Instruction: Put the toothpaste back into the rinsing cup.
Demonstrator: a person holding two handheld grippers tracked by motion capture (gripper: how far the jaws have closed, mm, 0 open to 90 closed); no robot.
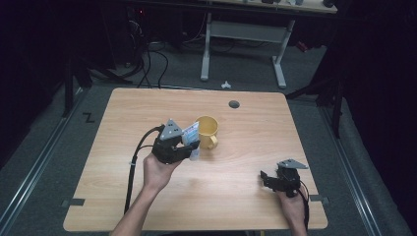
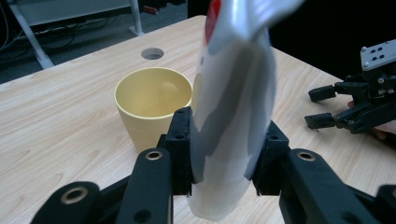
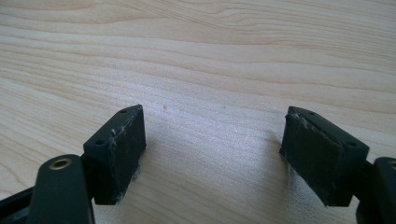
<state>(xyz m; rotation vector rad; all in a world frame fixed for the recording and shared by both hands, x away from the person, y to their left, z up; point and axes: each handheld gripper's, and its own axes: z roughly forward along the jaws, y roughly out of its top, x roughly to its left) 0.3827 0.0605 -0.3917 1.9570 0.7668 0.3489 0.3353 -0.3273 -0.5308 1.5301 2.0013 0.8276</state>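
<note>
While left gripper point(image 2: 224, 154) pinches a soft white plastic pouch point(image 2: 233, 116) beside the yellow ceramic mug point(image 2: 152, 100), right gripper point(image 3: 212, 154) gapes empty; the limp pouch may slip.

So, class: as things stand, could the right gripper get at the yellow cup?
Probably yes: the right gripper is open and empty, and bare table lies between it and the yellow cup. The left gripper holds a pouch beside the cup's other side.

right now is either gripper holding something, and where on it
The left gripper clamps a soft white pouch around its lower middle, beside the yellow cup. The right gripper holds nothing.
</note>
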